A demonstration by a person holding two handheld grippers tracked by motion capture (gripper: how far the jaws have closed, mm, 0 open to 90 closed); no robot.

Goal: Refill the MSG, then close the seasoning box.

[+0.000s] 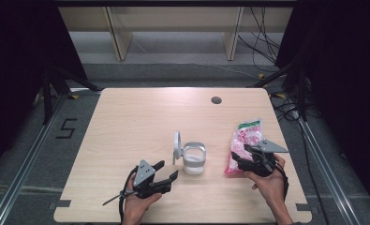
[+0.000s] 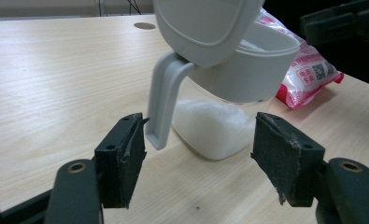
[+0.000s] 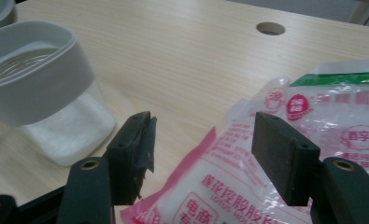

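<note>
A clear container (image 1: 194,159) with a grey rim holds white powder (image 2: 210,130); its grey flip lid (image 1: 177,144) stands open on the left side. My left gripper (image 1: 169,169) is open just in front and to the left of it, with the container (image 2: 229,74) and lid (image 2: 205,25) straight ahead of the jaws (image 2: 198,149) and nothing between them. A pink-and-white plastic bag (image 1: 245,140) with a green top lies flat at the right. My right gripper (image 1: 239,158) hovers open over the bag's near end (image 3: 313,121); the pads (image 3: 285,154) stand apart from the plastic.
The wooden table (image 1: 136,117) has a round cable hole (image 1: 216,100) near its far edge. The container (image 3: 37,79) stands to the left of the bag with a gap between them. Black curtains, cables and frame rails surround the table.
</note>
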